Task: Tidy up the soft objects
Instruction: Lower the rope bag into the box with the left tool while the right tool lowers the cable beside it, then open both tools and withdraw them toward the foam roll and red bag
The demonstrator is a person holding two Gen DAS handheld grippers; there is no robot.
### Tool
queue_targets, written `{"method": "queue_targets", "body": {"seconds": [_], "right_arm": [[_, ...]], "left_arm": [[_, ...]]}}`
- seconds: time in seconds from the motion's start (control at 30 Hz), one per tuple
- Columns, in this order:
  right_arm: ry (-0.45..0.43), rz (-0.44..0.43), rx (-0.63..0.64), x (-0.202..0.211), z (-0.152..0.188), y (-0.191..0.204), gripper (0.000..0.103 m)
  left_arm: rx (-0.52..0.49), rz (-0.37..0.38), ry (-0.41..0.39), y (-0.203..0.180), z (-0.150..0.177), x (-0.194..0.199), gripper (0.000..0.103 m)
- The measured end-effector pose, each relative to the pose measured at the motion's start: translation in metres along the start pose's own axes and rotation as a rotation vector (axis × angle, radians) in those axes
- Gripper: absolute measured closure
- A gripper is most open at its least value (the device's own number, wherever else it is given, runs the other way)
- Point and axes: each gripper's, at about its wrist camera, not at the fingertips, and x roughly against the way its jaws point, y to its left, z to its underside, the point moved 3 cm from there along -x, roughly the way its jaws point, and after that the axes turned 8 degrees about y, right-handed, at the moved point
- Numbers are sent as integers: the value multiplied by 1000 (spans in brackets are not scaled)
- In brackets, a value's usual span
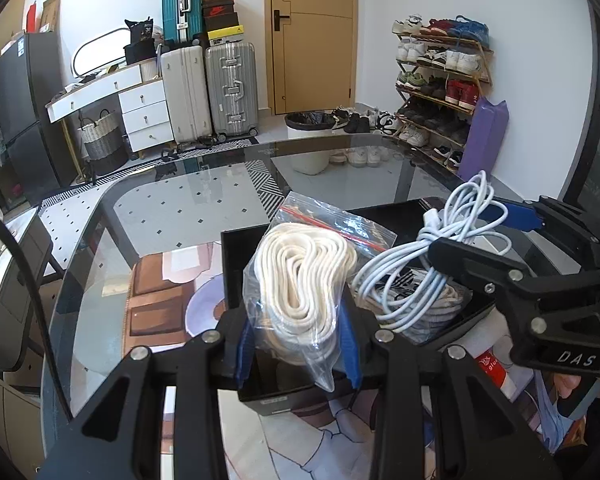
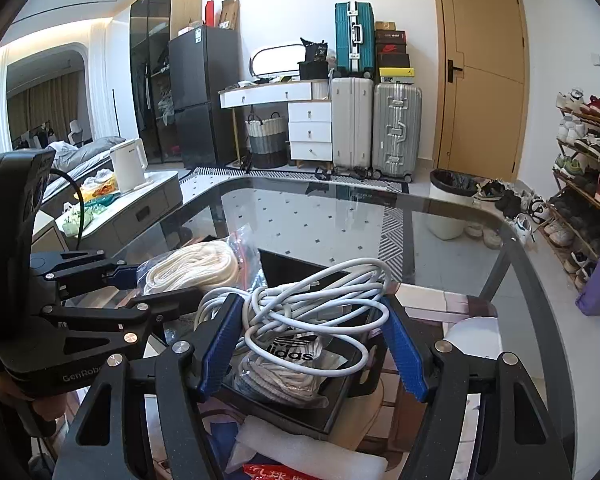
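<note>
Gripping a clear zip-top plastic bag stuffed with coiled cream-white rope [image 1: 300, 280], the left gripper [image 1: 298, 350] has its blue-padded fingers [image 1: 350, 344] pressed in on the lower part of the bag from both sides, so the bag stands up between them with its red-striped seal at the top, tilted toward the far side. Bag and jaws hang over a shallow black rectangular tray [image 1: 236, 264] that sits on a dark-rimmed glass tabletop [image 1: 172, 208], with a brown and lilac illustrated mat [image 1: 160, 304] showing at the tray's left. Beside it, the right gripper [image 2: 312, 340] is clamped on a loose tangle of pale white charging cable [image 2: 308, 300]; its blue ribbed pads [image 2: 404, 356] stand partly apart with the bundle filling the gap, and loops spill out above and in front of them. From the left wrist view the same cable rises at the right of the rope bag, the two bundles close together, whether they touch I cannot tell. Under the cable, inside the tray, lies another clear packet of whitish laces with a black Adidas label [image 2: 288, 354]. A strip of white foam [image 2: 300, 448] lies on the table at the tray's near edge.
</note>
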Motion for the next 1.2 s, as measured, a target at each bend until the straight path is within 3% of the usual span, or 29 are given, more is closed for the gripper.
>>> {"method": "queue_targets", "body": {"seconds": [0.3,0.57,0.67,0.93,1.07,1.13,1.2], "right_arm": [[28,48,58,-17,1,4,33],[46,25,68,-23,1,9,33],[38,15,57,-20,-1,6,24],[30,43,55,-6,7,-1,17],[22,49,40,5,13,-7,6],[18,50,31,13,18,-10,2],[18,48,22,19,20,-11,1]], "left_arm": [[-17,-35,8,-1,0,-11,68],[-10,-23,20,-1,1,-18,67],[-6,-13,23,0,0,-18,65],[-16,3,24,-5,2,-14,43],[-20,-1,17,-7,3,-5,36],[-14,-2,8,-7,4,1,23],[-11,-13,-10,-7,4,9,18]]}}
